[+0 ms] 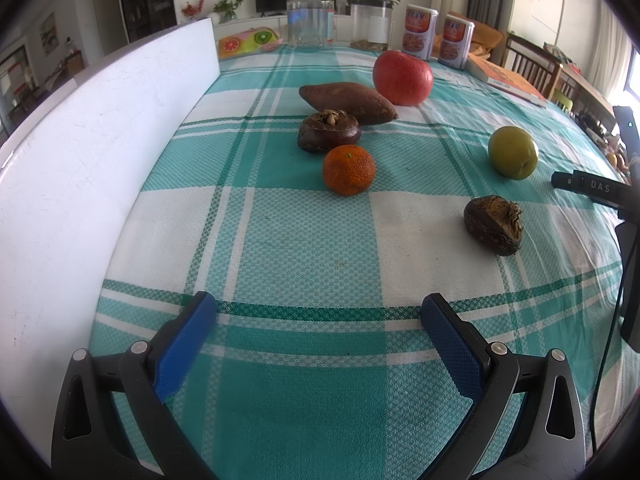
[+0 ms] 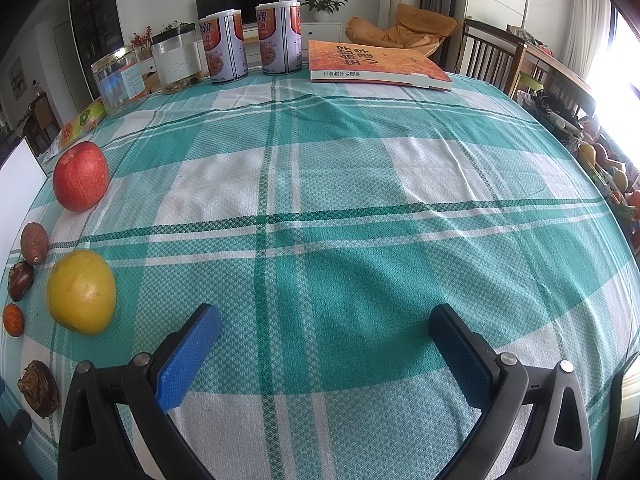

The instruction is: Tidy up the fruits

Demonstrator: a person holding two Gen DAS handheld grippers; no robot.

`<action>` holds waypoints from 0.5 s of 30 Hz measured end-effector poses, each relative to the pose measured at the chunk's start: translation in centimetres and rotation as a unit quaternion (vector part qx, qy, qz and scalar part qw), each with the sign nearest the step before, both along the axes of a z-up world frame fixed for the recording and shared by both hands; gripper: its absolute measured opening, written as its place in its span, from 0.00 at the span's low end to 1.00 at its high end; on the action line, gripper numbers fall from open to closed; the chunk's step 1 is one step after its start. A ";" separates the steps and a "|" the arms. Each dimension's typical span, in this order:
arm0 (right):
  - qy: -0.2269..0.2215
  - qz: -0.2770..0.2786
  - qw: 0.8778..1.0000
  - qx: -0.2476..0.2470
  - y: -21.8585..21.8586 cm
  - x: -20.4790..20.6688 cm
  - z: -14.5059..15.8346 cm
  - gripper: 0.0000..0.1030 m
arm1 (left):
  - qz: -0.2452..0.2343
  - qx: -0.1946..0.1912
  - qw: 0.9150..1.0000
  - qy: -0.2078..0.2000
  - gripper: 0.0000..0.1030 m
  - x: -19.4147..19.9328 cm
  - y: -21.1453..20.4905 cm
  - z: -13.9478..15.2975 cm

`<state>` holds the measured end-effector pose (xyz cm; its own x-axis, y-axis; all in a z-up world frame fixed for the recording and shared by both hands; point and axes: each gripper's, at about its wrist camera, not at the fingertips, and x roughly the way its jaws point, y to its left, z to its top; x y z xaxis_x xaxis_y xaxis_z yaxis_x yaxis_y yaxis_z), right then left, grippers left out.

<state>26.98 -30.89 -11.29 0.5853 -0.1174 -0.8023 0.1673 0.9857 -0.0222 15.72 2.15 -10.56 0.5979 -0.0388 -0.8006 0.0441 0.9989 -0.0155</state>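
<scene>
Six pieces of produce lie on the surface [image 1: 304, 240], which is covered with a teal and white checked cloth. In the left wrist view, a red apple [image 1: 402, 77] sits farthest back, with a sweet potato [image 1: 347, 102] just in front of it and to its left, touching or nearly touching it. A dark water chestnut [image 1: 328, 131] rests against the near side of the sweet potato, and a small mandarin [image 1: 349, 169] lies just beside that chestnut, closer to the camera. Off to the right, well apart from this cluster, a yellow-green round fruit [image 1: 513, 152] stands alone, and a second water chestnut [image 1: 494, 225] lies nearer the camera, below it in the view.

A tall white board [image 1: 80, 168] stands along the left edge of the surface. At the far edge are a clear jar with a gold lid [image 1: 310, 18], another clear container [image 1: 370, 26], two printed cans [image 1: 438, 38] and a book [image 2: 376, 64] lying flat.

The left hand-held gripper [image 1: 318, 312] hovers low over bare cloth with its blue pads spread wide and nothing between them; the mandarin is the nearest fruit ahead. The right hand-held gripper [image 2: 324, 322] is likewise spread wide and empty, pointing at bare cloth, with the yellow-green fruit just to the left of its left finger.
</scene>
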 end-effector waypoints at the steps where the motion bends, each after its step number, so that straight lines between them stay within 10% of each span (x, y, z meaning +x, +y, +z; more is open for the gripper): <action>1: 0.000 0.000 1.000 0.000 0.0 0.0 0.0 1.00 | 0.000 0.000 1.000 0.000 1.00 0.0 0.0 0.0; 15: 0.000 -0.001 1.000 0.000 0.0 0.0 0.0 1.00 | 0.000 0.000 1.000 0.000 1.00 0.0 0.0 0.0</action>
